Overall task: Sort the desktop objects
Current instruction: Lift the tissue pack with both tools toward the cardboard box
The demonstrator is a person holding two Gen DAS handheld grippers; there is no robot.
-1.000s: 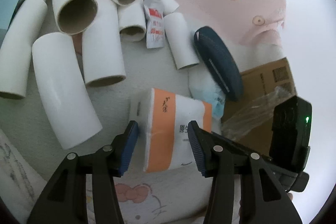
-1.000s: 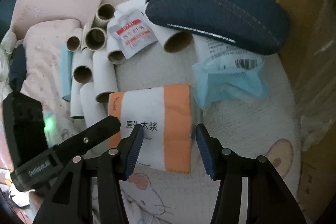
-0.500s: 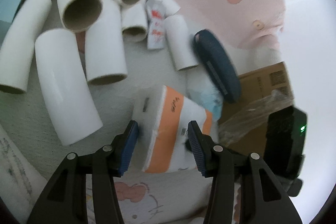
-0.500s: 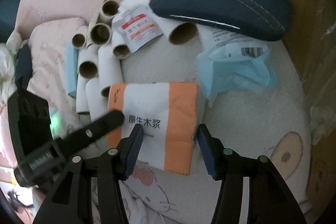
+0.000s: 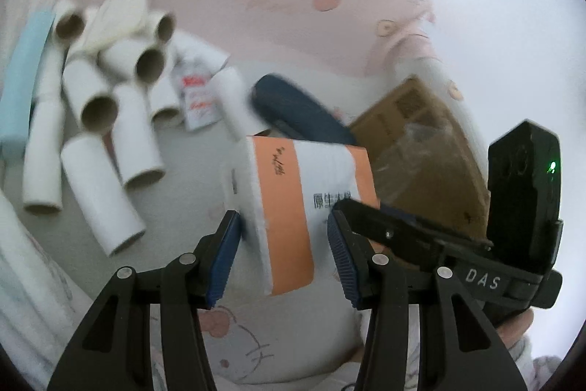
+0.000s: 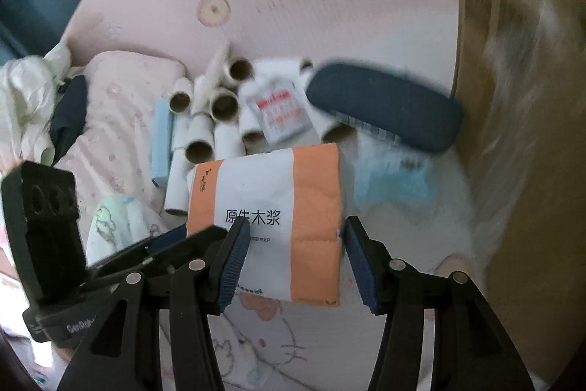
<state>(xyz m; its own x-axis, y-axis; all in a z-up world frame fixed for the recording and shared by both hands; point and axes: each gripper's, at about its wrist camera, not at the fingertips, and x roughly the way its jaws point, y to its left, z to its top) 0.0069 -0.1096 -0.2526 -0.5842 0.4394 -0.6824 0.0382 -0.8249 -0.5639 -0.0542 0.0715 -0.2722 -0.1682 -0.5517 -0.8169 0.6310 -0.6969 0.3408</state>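
Observation:
An orange-and-white tissue pack (image 5: 311,178) (image 6: 278,193) hangs tilted above the bedding, held from two sides. My left gripper (image 5: 284,244) is shut on its near end, blue pads against both faces. My right gripper (image 6: 293,244) is shut on the same pack, and one of its black fingers (image 5: 384,222) shows at the pack's right side in the left wrist view. Below lie several cardboard tubes (image 5: 95,105) (image 6: 219,105), a red-and-white sachet (image 5: 194,98) (image 6: 282,112) and a dark blue case (image 5: 296,112) (image 6: 384,109).
A brown cardboard box (image 5: 421,141) (image 6: 512,98) stands at the right. A crumpled light blue bag (image 6: 395,182) lies beside the pack. A pale blue strip (image 5: 22,87) borders the tubes. Pink cartoon-print bedding (image 5: 274,6) covers the surface.
Both grippers have risen with the tissue pack between them. The pack has left the surface and tilted. The tubes, sachet and case now look smaller and farther below.

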